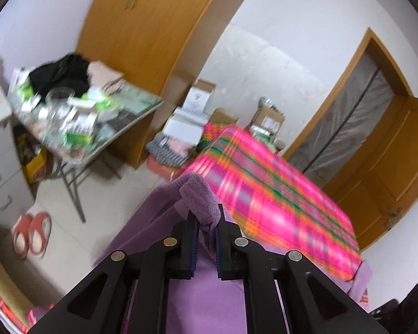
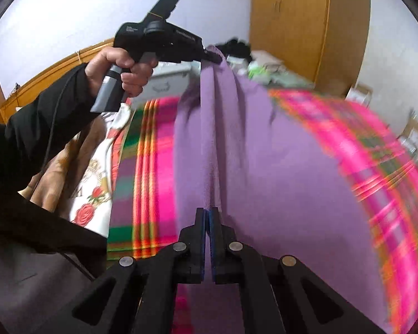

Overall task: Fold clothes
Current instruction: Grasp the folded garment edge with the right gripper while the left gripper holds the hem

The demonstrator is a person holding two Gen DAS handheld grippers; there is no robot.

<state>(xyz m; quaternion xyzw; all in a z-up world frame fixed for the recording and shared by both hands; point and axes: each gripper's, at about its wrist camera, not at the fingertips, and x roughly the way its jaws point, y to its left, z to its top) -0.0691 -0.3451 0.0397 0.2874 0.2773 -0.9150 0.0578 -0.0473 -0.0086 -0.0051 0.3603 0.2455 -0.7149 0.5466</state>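
Observation:
A purple fleece garment (image 2: 278,167) hangs stretched between both grippers above the bed with the pink plaid cover (image 2: 153,167). My left gripper (image 1: 205,220) is shut on a bunched edge of the purple garment (image 1: 200,197). It also shows in the right wrist view (image 2: 213,57), held by a hand at upper left, pinching the garment's far end. My right gripper (image 2: 208,214) is shut on the near edge of the garment, whose fold runs away toward the left gripper.
The pink plaid cover (image 1: 278,194) lies on the bed. A cluttered folding table (image 1: 97,117) and a wooden wardrobe (image 1: 153,27) stand beyond. Red slippers (image 1: 30,236) lie on the floor. Cardboard boxes (image 1: 267,117) sit by the wall. A floral quilt (image 2: 94,189) lies at left.

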